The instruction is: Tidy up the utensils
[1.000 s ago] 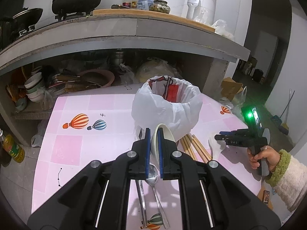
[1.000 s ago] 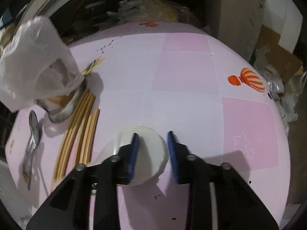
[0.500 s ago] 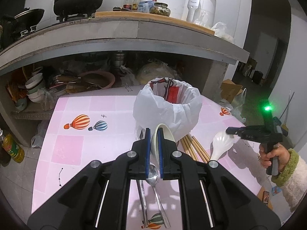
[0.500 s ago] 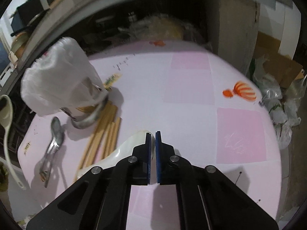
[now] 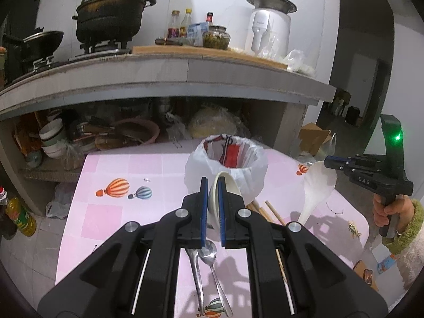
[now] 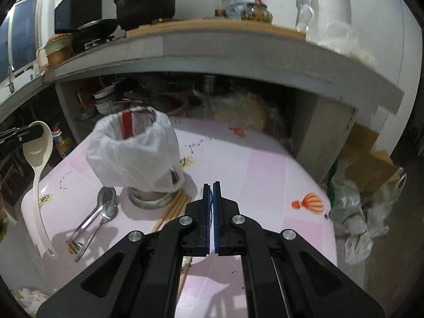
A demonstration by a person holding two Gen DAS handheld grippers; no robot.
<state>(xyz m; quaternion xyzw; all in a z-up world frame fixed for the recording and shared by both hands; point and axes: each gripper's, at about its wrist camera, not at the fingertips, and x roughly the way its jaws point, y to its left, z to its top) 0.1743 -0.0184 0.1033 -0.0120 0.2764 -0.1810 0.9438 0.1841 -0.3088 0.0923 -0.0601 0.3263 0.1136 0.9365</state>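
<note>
My left gripper (image 5: 212, 185) is shut on the bowl rim of a cream ladle (image 5: 229, 180). The ladle (image 6: 37, 145) hangs handle-down left of the bag-lined utensil holder (image 5: 228, 164) (image 6: 135, 153). My right gripper (image 6: 212, 185) is shut on a white rice spoon (image 5: 318, 185), held in the air right of the holder. That spoon is almost hidden in the right wrist view. Two metal spoons (image 5: 209, 265) (image 6: 98, 217) and several wooden chopsticks (image 5: 267, 209) (image 6: 175, 206) lie on the pink table (image 5: 111, 220) by the holder's base.
A concrete counter (image 5: 185, 71) overhangs the table's far side, with pots, bottles and a white appliance on top. Bowls and pans crowd the shelf (image 5: 53, 140) beneath it. An oil bottle (image 5: 18, 214) stands on the floor at left. Plastic bags (image 6: 365, 212) and a cardboard box lie at right.
The right gripper closed on the white spoon and lifted it well off the table, tilting upward. The left gripper rose slightly, still holding the ladle.
</note>
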